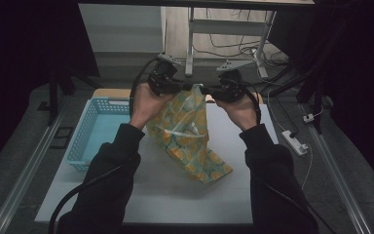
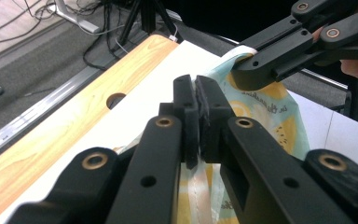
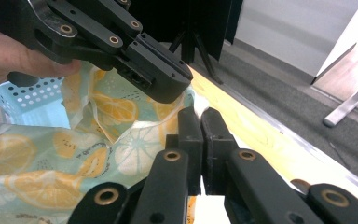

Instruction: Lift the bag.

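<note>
A: Item 1, lemon-print plastic bag (image 1: 191, 134). Where does it stand?

B: Held up by its top edge, lower end trailing on the white table (image 1: 165, 190). Left hand-held gripper (image 1: 191, 87) clamped on 1 upper corner, right hand-held gripper (image 1: 202, 89) clamped on the rim just beside it; both sets of jaws pressed together on the film.

A: Progress?

B: My reading: bag picked up and gripped on both sides, mouth not yet spread. Opening it, or moving it to the blue basket (image 1: 88, 127) at the left, is still to do.

A: Item 2, the basket?

B: Looks empty, though a sleeve covers its near corner.

A: Unclear points?

B: Whether each grip has 1 layer or both. The jaws hide the pinch in the gripper views. Bag contents, if any, can't be made out; the print is too busy.
</note>
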Action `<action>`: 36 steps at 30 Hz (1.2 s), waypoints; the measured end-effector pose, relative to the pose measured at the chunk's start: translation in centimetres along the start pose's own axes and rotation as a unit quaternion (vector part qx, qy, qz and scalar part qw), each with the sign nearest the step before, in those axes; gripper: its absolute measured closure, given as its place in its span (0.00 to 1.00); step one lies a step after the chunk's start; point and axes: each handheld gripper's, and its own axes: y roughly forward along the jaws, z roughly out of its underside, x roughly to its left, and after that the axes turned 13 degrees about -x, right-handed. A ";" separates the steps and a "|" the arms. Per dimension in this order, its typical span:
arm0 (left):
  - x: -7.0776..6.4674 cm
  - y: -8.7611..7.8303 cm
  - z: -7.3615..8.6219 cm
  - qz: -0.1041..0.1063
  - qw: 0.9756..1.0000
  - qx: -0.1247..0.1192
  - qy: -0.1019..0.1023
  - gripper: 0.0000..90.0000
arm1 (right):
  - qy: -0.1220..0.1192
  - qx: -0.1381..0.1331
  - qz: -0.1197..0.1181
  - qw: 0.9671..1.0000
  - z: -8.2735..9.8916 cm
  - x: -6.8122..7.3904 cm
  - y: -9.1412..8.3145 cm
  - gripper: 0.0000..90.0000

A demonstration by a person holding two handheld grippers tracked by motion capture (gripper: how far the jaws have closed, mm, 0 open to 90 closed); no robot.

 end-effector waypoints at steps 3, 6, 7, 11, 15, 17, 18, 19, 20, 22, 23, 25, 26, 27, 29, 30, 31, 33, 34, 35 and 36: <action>0.2 0.6 0.6 0.004 1.000 0.001 -0.006 0.95 | 0.008 0.004 0.001 1.000 0.7 -0.2 0.3 0.97; 0.4 1.2 1.1 0.004 1.000 0.005 -0.009 0.95 | 0.015 0.008 0.003 1.000 1.3 -0.5 0.5 0.95; 0.4 1.4 1.2 0.006 1.000 0.005 -0.011 0.95 | 0.018 0.009 0.004 1.000 1.4 -0.6 0.6 0.95; 0.7 1.9 1.6 0.008 1.000 0.000 -0.020 0.90 | 0.025 0.007 0.006 1.000 1.8 -0.9 0.5 0.92; 0.8 2.3 2.1 0.004 1.000 -0.002 -0.023 0.82 | 0.033 0.004 0.010 0.999 2.3 -1.2 0.3 0.88; 0.8 2.4 2.3 0.002 1.000 -0.008 -0.027 0.74 | 0.039 0.003 0.012 0.999 2.6 -1.3 0.2 0.86; 0.8 2.3 2.4 0.000 1.000 -0.012 -0.027 0.69 | 0.042 0.001 0.012 0.999 2.6 -1.4 0.2 0.84; 0.9 2.3 2.4 0.001 1.000 -0.014 -0.026 0.64 | 0.045 0.001 0.012 0.999 2.7 -1.4 0.1 0.83; 0.9 2.2 2.3 0.002 1.000 -0.016 -0.027 0.60 | 0.044 -0.001 0.012 0.999 2.7 -1.4 0.0 0.81; 0.8 1.9 2.3 0.001 1.000 -0.019 -0.023 0.51 | 0.045 -0.002 0.012 0.999 2.7 -1.4 -0.1 0.77; 0.7 1.7 2.2 0.003 1.000 -0.021 -0.020 0.48 | 0.046 -0.003 0.012 0.999 2.6 -1.4 -0.1 0.75; 0.5 1.4 2.2 0.007 1.000 -0.023 -0.015 0.41 | 0.047 -0.006 0.012 0.999 2.5 -1.3 -0.3 0.71; 0.3 1.2 2.2 0.005 1.000 -0.020 -0.013 0.37 | 0.048 -0.006 0.010 0.999 2.5 -1.3 -0.3 0.69; 0.2 1.0 2.3 0.002 1.000 -0.018 -0.007 0.35 | 0.047 -0.006 0.010 0.999 2.4 -1.3 -0.4 0.68; -0.1 0.6 2.5 -0.002 1.000 -0.014 -0.004 0.28 | 0.045 -0.007 0.009 0.999 2.4 -1.2 -0.5 0.63; -0.2 0.4 2.6 0.000 1.000 -0.013 -0.006 0.25 | 0.046 -0.007 0.008 0.999 2.4 -1.1 -0.6 0.62; -0.3 0.2 2.8 0.001 1.000 -0.012 -0.005 0.24 | 0.045 -0.006 0.009 0.999 2.4 -1.0 -0.6 0.60; -0.5 -0.1 3.1 0.003 1.000 -0.008 -0.006 0.20 | 0.040 -0.004 0.009 0.999 2.4 -0.8 -0.7 0.57; -0.6 -0.3 3.2 0.004 1.000 -0.007 -0.009 0.19 | 0.039 -0.003 0.008 0.999 2.5 -0.7 -0.8 0.56; -0.7 -0.4 3.3 0.003 1.000 -0.004 -0.010 0.18 | 0.038 -0.003 0.007 0.999 2.5 -0.7 -0.8 0.55; -0.8 -0.6 3.5 0.000 1.000 -0.001 -0.009 0.17 | 0.037 -0.003 0.005 0.999 2.6 -0.6 -0.9 0.54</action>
